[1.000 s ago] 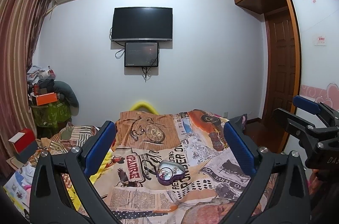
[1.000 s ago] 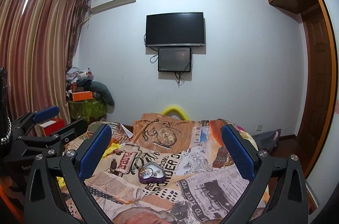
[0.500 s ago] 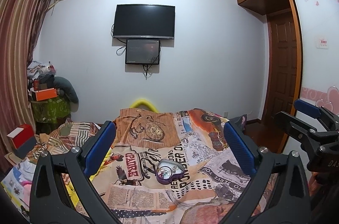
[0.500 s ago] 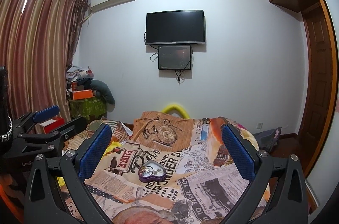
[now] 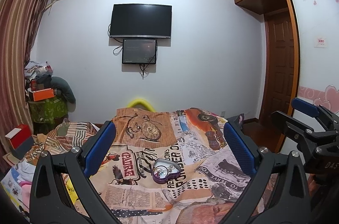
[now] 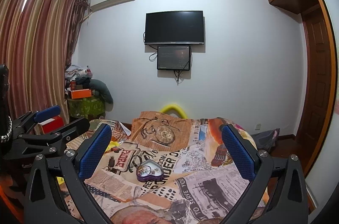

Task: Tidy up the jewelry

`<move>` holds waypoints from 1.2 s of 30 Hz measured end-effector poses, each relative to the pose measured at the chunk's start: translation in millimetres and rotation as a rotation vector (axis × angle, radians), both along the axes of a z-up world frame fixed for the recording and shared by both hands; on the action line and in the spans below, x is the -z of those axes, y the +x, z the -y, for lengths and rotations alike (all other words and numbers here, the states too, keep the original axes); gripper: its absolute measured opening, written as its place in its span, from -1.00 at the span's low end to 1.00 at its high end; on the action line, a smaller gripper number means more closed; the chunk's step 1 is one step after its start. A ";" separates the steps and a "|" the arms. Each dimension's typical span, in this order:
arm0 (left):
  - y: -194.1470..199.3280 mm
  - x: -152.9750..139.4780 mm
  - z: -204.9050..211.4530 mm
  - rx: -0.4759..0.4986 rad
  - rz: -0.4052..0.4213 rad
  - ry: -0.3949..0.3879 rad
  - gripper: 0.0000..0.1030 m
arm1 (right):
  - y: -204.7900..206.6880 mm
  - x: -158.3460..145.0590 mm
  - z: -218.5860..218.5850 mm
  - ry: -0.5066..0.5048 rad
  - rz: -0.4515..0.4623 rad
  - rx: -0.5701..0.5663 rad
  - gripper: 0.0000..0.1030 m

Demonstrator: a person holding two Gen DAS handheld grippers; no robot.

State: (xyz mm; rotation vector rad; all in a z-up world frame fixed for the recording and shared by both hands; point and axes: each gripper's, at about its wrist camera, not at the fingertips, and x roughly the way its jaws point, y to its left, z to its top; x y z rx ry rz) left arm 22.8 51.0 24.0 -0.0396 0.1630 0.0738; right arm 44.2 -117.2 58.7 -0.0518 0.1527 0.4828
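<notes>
Both your left tongs (image 5: 169, 145) and right tongs (image 6: 166, 142) gape wide, grasping nothing, above the heart-shaped jewelry box (image 5: 166, 170) lying on the bed (image 5: 211, 160).

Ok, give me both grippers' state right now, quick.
Left gripper: open, holding nothing, above the bed, short of the heart-shaped jewelry box.
Right gripper: open, holding nothing, also short of the box.

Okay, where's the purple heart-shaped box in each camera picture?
Left wrist view: the heart-shaped box lies on the bedspread, low and near centre, between the fingers.
Right wrist view: the box lies low, left of centre.
Shared landmark: the television on the wall.
</notes>
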 end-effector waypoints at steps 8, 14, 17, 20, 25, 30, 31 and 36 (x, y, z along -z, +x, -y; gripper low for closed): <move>1.6 -0.3 0.9 0.025 -0.009 -0.006 0.98 | 0.4 0.1 1.2 0.009 -0.001 0.008 1.00; 0.7 -0.8 2.0 0.015 -0.003 0.000 0.98 | 1.9 1.3 1.5 0.015 -0.003 0.007 1.00; 2.2 0.0 1.9 0.022 -0.009 -0.009 0.98 | 2.0 2.2 2.0 0.016 -0.003 0.009 1.00; 3.0 0.7 1.7 0.029 -0.014 -0.016 0.98 | 2.0 2.2 2.0 0.016 -0.003 0.008 1.00; 3.5 1.1 1.5 0.043 -0.013 -0.021 0.98 | 2.7 3.0 2.8 0.020 -0.006 0.013 1.00; 3.8 1.4 2.3 0.043 -0.008 -0.019 0.98 | 3.6 3.8 3.2 0.027 -0.011 0.014 1.00; 4.1 1.9 2.4 0.041 -0.007 -0.018 0.98 | 3.8 4.2 3.0 0.028 -0.012 0.014 1.00; 7.6 4.7 1.7 0.033 -0.012 -0.014 0.98 | 6.2 6.6 3.0 0.024 -0.018 0.014 1.00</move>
